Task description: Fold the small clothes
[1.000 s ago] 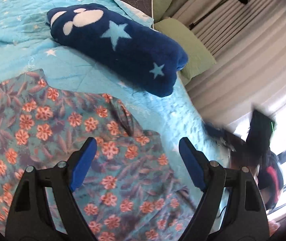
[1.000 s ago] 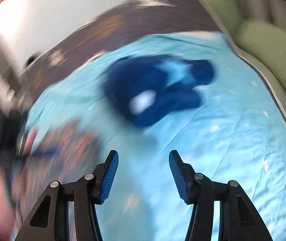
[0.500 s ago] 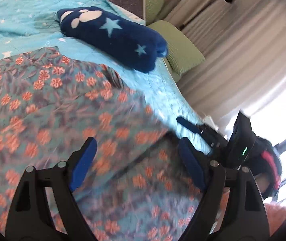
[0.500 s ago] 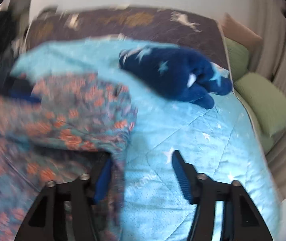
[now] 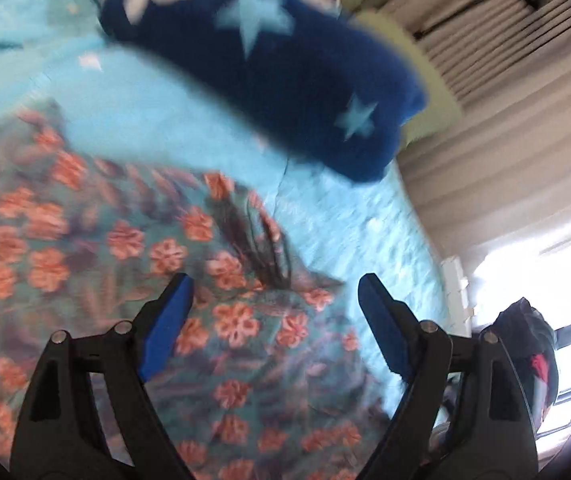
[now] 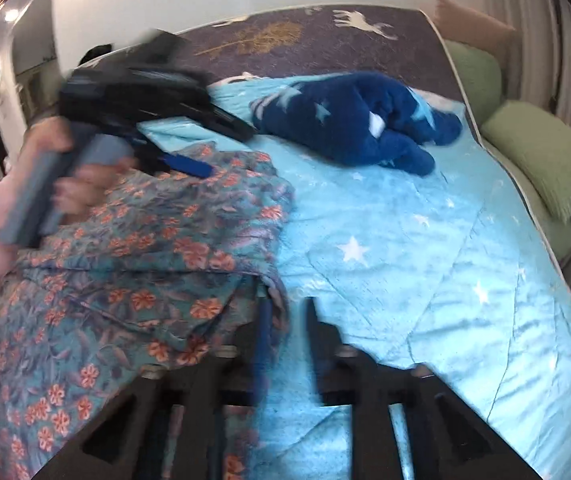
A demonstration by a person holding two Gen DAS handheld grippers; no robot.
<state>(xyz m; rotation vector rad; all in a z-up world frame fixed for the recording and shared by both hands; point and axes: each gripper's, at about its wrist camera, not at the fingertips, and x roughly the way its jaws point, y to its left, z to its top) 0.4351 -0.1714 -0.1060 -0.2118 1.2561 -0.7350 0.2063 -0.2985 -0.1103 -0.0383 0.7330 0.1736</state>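
Floral garment (image 6: 157,264), teal cloth printed with orange flowers, lies rumpled on the left part of the bed, on top of the light blue star-print quilt (image 6: 425,240); one layer is already lapped over another, with a doubled edge running across its middle, so I judge that a first fold is under way or roughly made, but the cloth is bunched rather than flat, and smoothing plus at least one more fold look to be left. Going from left to right in the right wrist view: the person's left hand (image 6: 65,184) grips the handle of the left claw (image 6: 189,166), which reaches in low over the far edge of the garment with its blue fingers pointing right; that claw's own camera shows its jaws spread wide with only flowered cloth beneath them, nothing pinched between. Next, at the bottom centre, the right claw (image 6: 285,332) sits at the garment's right-hand hem; its jaws are drawn close together and a fold of the flowered cloth hangs at the left finger, so it appears to be pinching the hem, though motion blur makes the contact uncertain. Further right, a dark blue plush blanket (image 6: 357,120) with pale stars lies bundled on the quilt, well apart from the garment. Green pillows (image 6: 541,160) sit off the bed's right edge.
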